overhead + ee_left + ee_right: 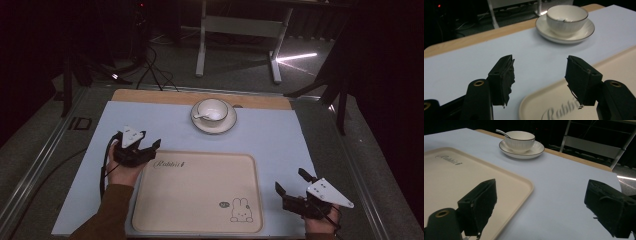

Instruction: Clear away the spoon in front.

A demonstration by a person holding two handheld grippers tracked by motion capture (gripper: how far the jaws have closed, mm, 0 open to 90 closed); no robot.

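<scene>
**Both grippers parted at the tray's edges**

Left gripper (150, 146) sits at the tray's far left corner, its two black jaws spread apart and holding nothing. In the left gripper view the jaw pads (506, 75) are blocky, matte black and rough, with ragged, chipped-looking edges; brass-coloured rivets show on the glossy arms behind them. Right gripper (291, 183) hovers just beside the tray's right edge near its front corner, jaws likewise wide apart and empty. A grey three-cornered plate rides on top of each.

Between them lies the tray (200, 200): a flat, cream rectangle with rounded corners and a low raised rim, smooth and matte like plastic. Script lettering is printed near its far left corner and a small line-drawn rabbit near its front right.

Beyond the tray, well apart from both grippers, stands a white cup (212, 110) with a ribbed wall and a thin dark rim line, set on a round saucer (227, 123) with the same rim line. A spoon (200, 117) rests in the cup. Everything sits on a smooth pale blue mat (280, 140) over a wooden table (150, 95).
</scene>
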